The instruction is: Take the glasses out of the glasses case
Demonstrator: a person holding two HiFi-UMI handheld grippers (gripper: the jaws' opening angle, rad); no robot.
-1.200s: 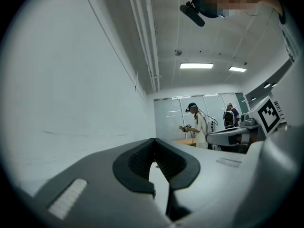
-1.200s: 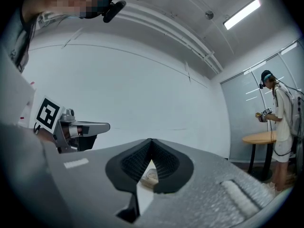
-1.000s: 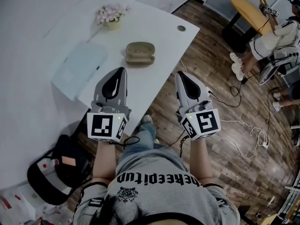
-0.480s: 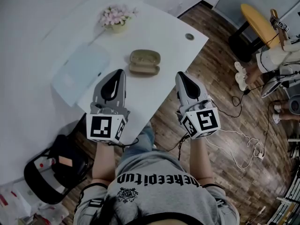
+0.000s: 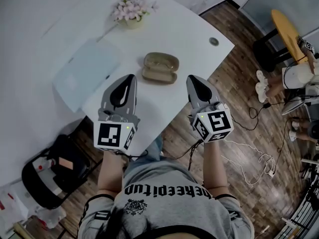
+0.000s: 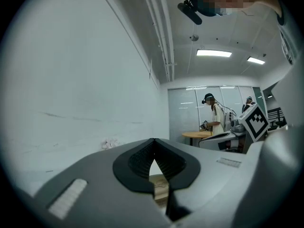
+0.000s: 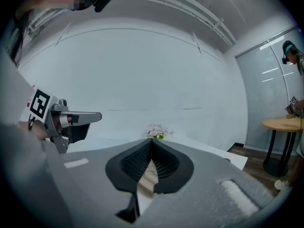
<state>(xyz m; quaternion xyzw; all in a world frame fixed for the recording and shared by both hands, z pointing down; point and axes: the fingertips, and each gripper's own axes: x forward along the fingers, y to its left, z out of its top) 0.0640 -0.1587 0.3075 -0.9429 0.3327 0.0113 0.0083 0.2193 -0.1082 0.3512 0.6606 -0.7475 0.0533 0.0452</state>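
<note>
On white table, found case closed near the edge, left gripper and right gripper held pinched together, empty, flanking it, likely readied for opening

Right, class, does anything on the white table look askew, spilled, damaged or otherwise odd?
Nothing stands out. The olive oval glasses case lies flat and seemingly closed on the white table, the small pot of pink flowers stands upright, and the pale blue rectangular sheet lies flat. No spill or damage shows.
</note>
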